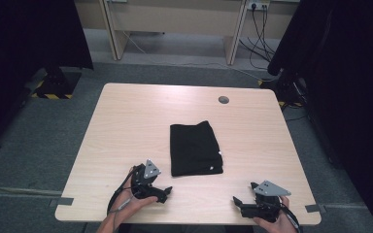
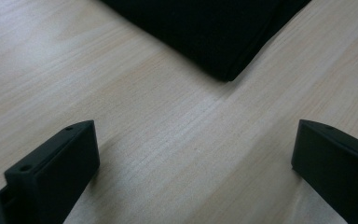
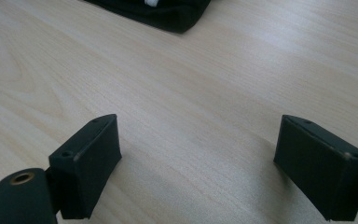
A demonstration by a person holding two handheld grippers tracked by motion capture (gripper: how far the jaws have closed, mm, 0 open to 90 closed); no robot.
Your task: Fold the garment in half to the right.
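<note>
A folded black cloth (image 1: pixel 194 148) lies flat in the middle of the light wooden table (image 1: pixel 126 121), with a small white tag near its right front corner. My left gripper (image 1: pixel 167 193) rests near the table's front edge, to the left of and nearer than the cloth, jaws wide apart and empty. In the left gripper view the cloth's (image 2: pixel 214 32) folded corner lies just ahead of the open gripper (image 2: pixel 196 163). My right gripper (image 1: pixel 236 202) sits at the front right, also open and empty. Its own view shows the open gripper (image 3: pixel 198 163) and the cloth (image 3: pixel 168 11) farther off.
A round grey cable port (image 1: pixel 223 100) is set into the table's far right part. Black curtains hang on both sides. A desk frame and cables stand beyond the table's far edge. Bare wood surrounds the cloth on all sides.
</note>
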